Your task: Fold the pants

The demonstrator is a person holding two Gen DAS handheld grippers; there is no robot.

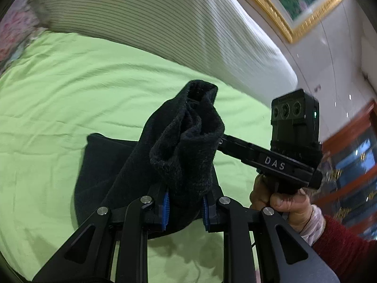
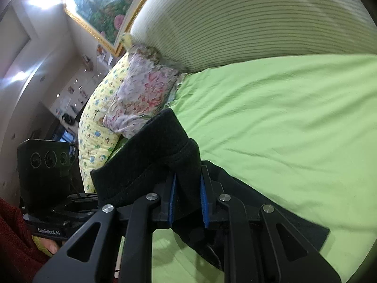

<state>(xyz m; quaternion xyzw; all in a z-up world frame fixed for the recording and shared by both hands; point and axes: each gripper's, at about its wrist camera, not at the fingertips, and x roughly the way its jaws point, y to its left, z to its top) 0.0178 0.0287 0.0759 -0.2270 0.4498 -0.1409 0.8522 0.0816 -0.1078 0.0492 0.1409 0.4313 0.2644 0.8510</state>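
Between the left gripper's [image 1: 185, 208] blue-padded jaws sits a thick bunch of the black fleecy knit pants [image 1: 186, 146], pinched firmly, the cloth rising ahead of the jaws in a ruffled open cuff or hem. The right gripper [image 2: 187, 200] likewise has its jaws pressed onto a folded black edge, which stands up just ahead of them and flops leftward. Below and beyond both pairs of jaws, the rest of the garment trails down onto the light green bed sheet [image 1: 70, 89], part of it lying flat there. This looks like the carry-over stage of a fold: one end is lifted by both corners while the other lies on the bed. Next, both held corners probably need to travel together, level and taut, then be lowered onto the resting part with edges aligned before the jaws let go. Farther out lies a striped white bolster [image 2: 247, 23].
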